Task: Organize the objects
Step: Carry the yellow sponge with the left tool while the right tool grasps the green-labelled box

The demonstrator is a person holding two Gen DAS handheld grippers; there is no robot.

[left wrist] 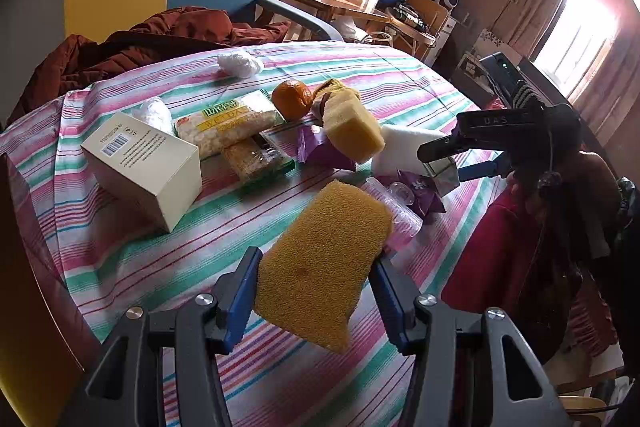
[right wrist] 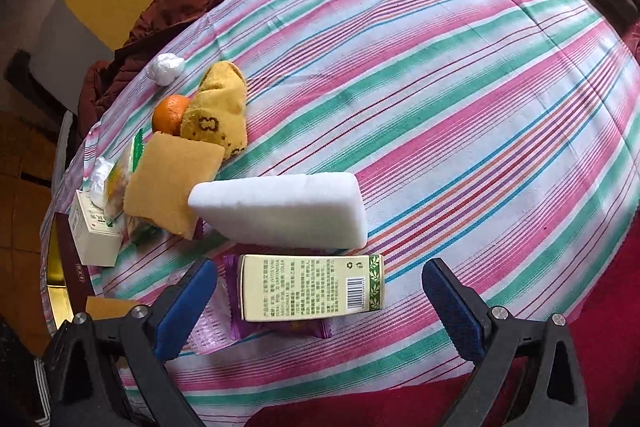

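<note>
1. Fingers first: left gripper (left wrist: pixel 316 301) is part closed, clamped on the yellow sponge (left wrist: pixel 324 263), which it carries clear above the striped bench (left wrist: pixel 168 259). Right gripper (right wrist: pixel 320 301) is wide open & empty, fingers either side of the green-label box (right wrist: pixel 312 287), not touching it.
2. White foam block (right wrist: pixel 280 209): biggest, looks light & squashy; take it across the short sides.
3. Yellow sponge: soft & grippy, so light pressure should do.
4. Green-label box: stiff card, prob. light; grip the long flat sides.

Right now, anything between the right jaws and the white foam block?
Yes, in the right wrist view: a small cream box lying on purple wrappers, just short of the white foam block. Right gripper open, holding nothing.
</note>
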